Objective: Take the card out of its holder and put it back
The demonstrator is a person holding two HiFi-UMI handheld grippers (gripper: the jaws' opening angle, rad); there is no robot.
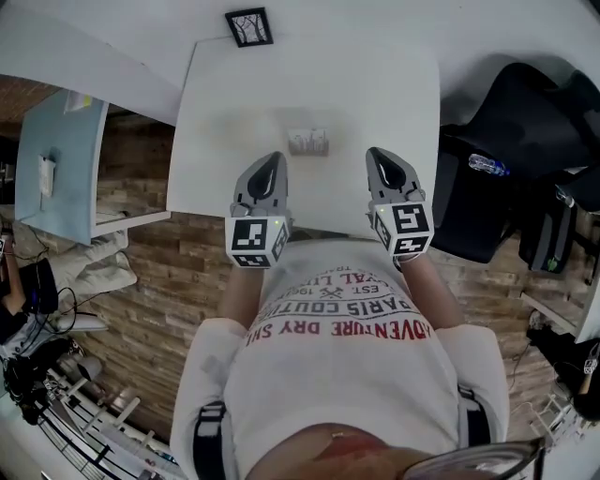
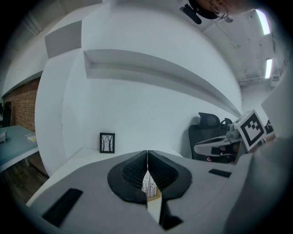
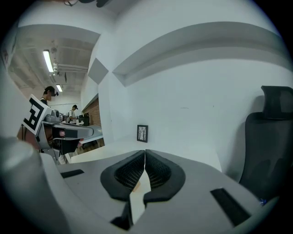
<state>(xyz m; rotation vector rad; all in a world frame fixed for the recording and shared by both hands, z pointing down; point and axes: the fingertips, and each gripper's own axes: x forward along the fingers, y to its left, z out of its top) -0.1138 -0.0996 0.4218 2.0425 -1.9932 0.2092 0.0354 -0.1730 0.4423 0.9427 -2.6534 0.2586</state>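
A small card with a dark line drawing stands upright in its low holder in the middle of the white table. My left gripper hovers just short of the holder, to its left, with the jaws shut and empty. My right gripper is level with it on the holder's right, also shut and empty. In the left gripper view the card shows through the gap below the shut jaws, and the left gripper holds nothing. The right gripper points past the holder towards the wall.
A small black picture frame stands at the table's far edge against the wall. A black office chair is to the table's right, a light-blue desk to the left. People stand far off by the brick wall.
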